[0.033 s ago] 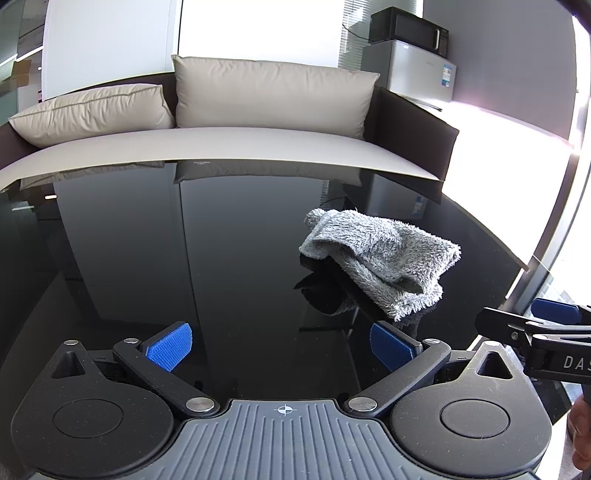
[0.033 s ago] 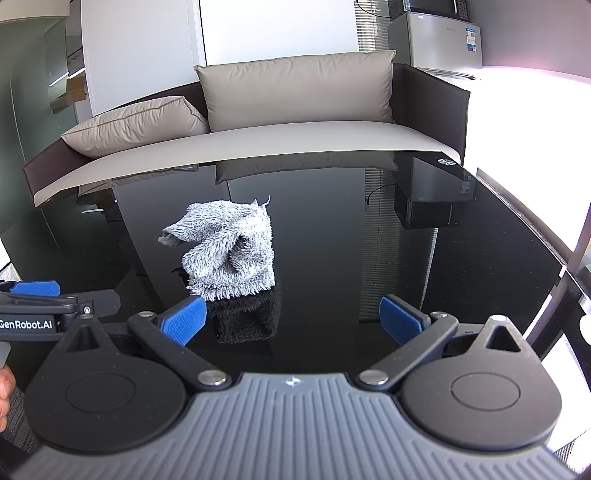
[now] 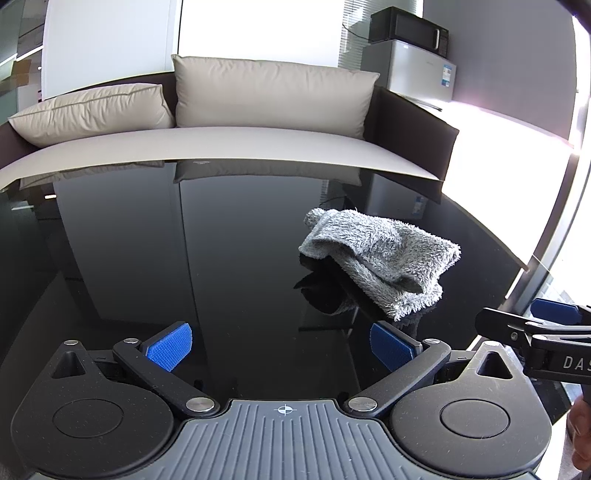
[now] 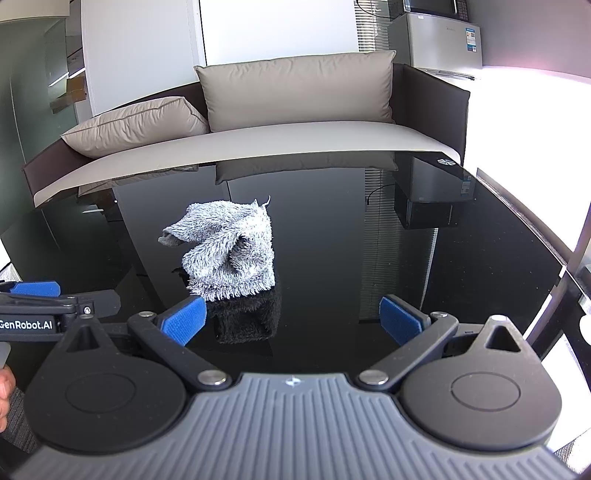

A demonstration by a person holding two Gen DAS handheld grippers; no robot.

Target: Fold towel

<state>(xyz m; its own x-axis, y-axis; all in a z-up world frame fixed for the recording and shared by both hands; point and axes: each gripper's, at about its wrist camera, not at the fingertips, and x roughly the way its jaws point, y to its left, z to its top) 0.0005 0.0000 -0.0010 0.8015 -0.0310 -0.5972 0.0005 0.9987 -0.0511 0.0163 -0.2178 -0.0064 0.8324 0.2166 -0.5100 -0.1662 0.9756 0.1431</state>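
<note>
A crumpled grey fluffy towel (image 3: 384,258) lies in a heap on the glossy black table (image 3: 147,258). My left gripper (image 3: 280,345) is open and empty; the towel sits ahead of its right pad (image 3: 391,345), apart from it. In the right wrist view the same towel (image 4: 229,251) lies just beyond the left pad (image 4: 184,319) of my right gripper (image 4: 292,322), which is also open and empty. Each gripper shows at the edge of the other's view: the right one (image 3: 517,315) and the left one (image 4: 74,295).
A sofa (image 3: 258,147) with beige cushions runs along the table's far edge. A small fridge with a microwave (image 3: 410,26) on top stands at the back right. The table's right edge (image 3: 509,254) lies close to the towel. A hand shows at the frame edge (image 4: 5,391).
</note>
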